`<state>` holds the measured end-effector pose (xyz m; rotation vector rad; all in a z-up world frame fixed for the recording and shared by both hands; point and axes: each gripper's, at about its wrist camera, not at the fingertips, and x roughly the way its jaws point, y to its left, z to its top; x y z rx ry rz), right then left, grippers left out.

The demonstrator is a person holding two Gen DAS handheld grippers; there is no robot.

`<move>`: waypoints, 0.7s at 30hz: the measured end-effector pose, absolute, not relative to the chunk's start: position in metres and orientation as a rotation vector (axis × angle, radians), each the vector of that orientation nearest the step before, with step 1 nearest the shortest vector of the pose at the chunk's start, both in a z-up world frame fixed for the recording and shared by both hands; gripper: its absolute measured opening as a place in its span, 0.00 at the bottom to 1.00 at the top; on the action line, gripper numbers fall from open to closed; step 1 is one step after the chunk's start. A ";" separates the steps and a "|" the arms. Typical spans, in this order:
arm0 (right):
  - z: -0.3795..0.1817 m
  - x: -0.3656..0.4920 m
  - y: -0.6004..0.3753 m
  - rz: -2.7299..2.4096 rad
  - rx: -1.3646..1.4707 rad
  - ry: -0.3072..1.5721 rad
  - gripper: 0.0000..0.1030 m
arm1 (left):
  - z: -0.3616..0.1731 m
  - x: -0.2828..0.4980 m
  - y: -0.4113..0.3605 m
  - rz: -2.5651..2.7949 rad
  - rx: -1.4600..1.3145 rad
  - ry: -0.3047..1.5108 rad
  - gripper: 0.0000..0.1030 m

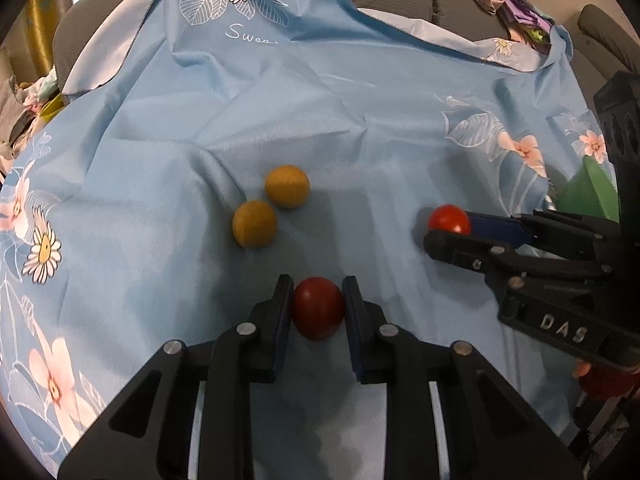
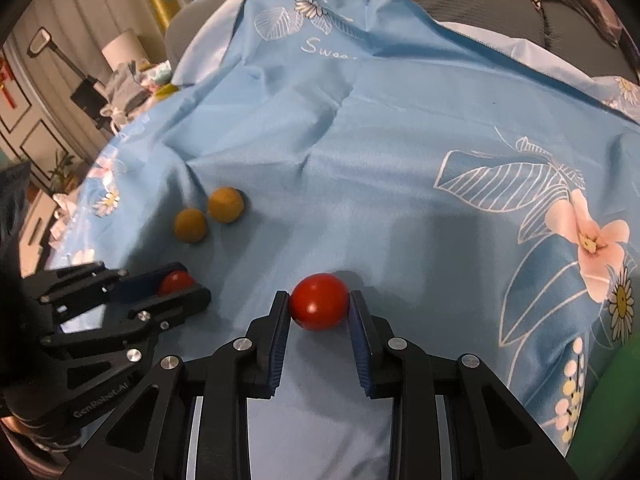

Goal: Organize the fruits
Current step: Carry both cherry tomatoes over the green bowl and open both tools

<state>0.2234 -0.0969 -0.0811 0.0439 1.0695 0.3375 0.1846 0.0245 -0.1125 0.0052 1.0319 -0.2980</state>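
Black linkage bars fill the bottom of both wrist views, and each pair of blue-padded fingers has a red fruit caught between them. On the left gripper (image 1: pixel 318 294) a dark red tomato (image 1: pixel 319 307) is pinched from both sides, pads touching it, and it looks like it's sitting down on the cloth. Same story for the right gripper (image 2: pixel 319 300): a brighter red tomato (image 2: pixel 319 306) is clamped between its pads, low against the fabric.

Everything is laid out on a light blue floral cloth (image 1: pixel 360 120) with wrinkles, white leaf outlines and pink flowers printed on it. Two yellow round fruits (image 1: pixel 270 211) are seen further out, touching each other, well apart from the right gripper's tomato and a bit nearer the left one. From the right wrist view they show up off to the left, beyond the left gripper.

Something green (image 1: pixel 588 190) is partly visible at the cloth's right edge, behind the right gripper, but what it is can't be told.
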 end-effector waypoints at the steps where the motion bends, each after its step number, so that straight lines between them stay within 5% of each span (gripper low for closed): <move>1: -0.076 0.219 -0.098 0.344 0.050 1.059 0.30 | -0.110 0.181 0.025 -0.301 -0.001 1.029 0.24; 21: -0.028 0.108 -0.122 0.360 0.091 0.958 0.30 | -0.062 0.080 0.016 -0.366 -0.054 0.967 0.24</move>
